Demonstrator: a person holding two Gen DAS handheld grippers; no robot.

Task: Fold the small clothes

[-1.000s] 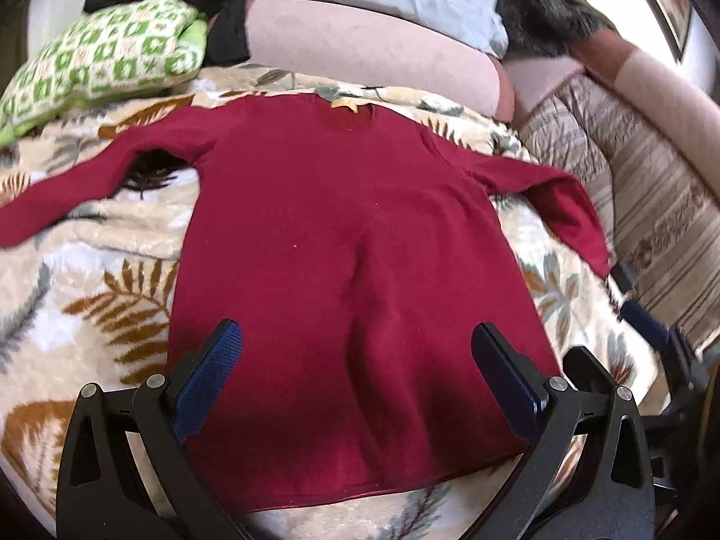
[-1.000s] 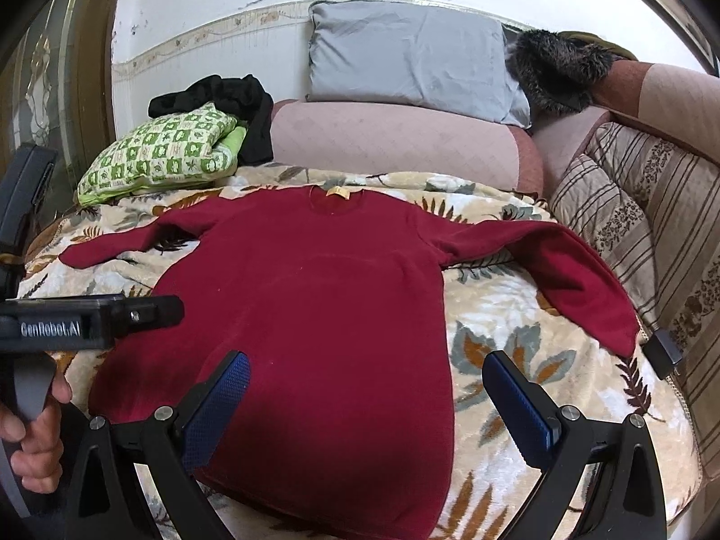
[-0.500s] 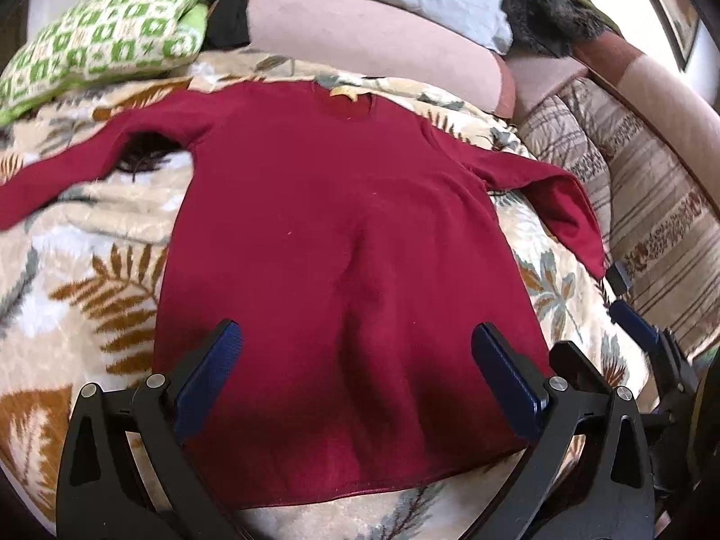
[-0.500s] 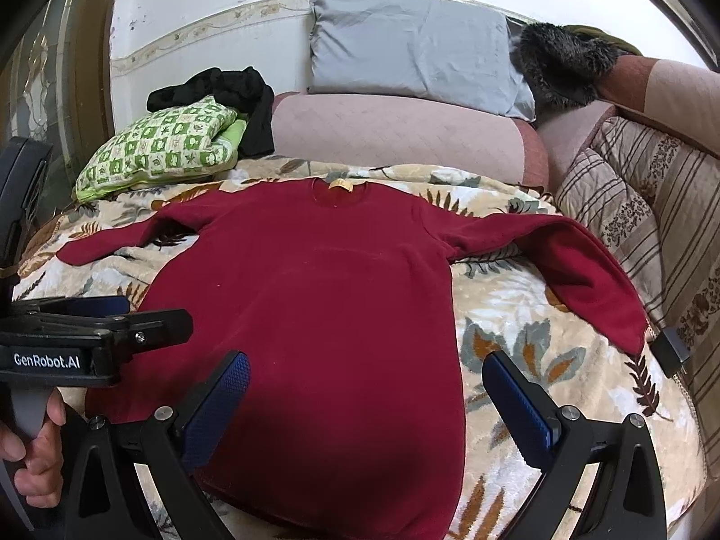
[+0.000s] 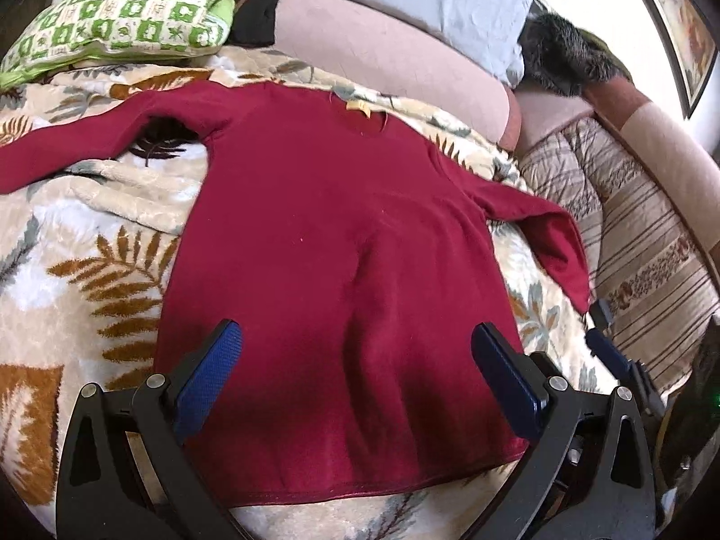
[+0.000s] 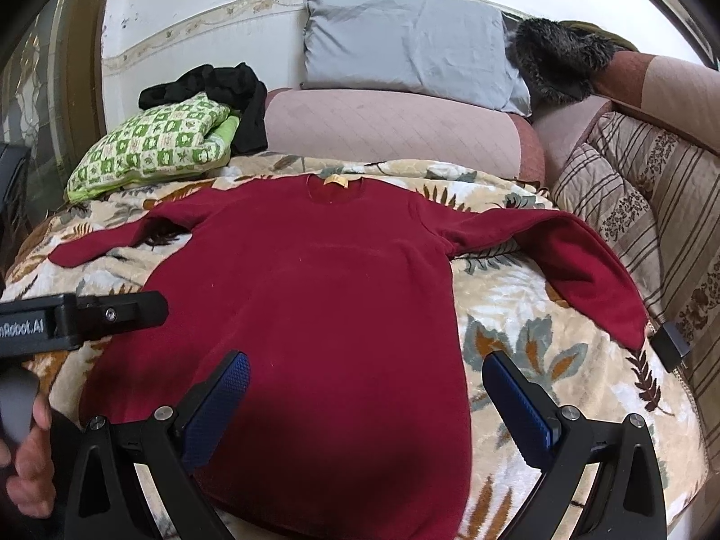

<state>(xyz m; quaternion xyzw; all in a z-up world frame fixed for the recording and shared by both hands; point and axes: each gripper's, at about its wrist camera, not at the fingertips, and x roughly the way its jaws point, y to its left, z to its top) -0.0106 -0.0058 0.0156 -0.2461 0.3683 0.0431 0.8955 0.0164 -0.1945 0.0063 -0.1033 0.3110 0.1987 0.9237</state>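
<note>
Both tongs, left (image 5: pixel 355 360) and right (image 6: pixel 365 393), gaped wide and empty, had closed in over the sweater's (image 5: pixel 333 270) hem, so folding seemed imminent.

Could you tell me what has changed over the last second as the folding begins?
Both hand-held grippers, left and right, have eased forward over the red sweater, the left one also drifting left. Nothing was grasped or released. Both stay open, and the sweater stays spread flat, sleeves out, on the leaf-print blanket.
</note>
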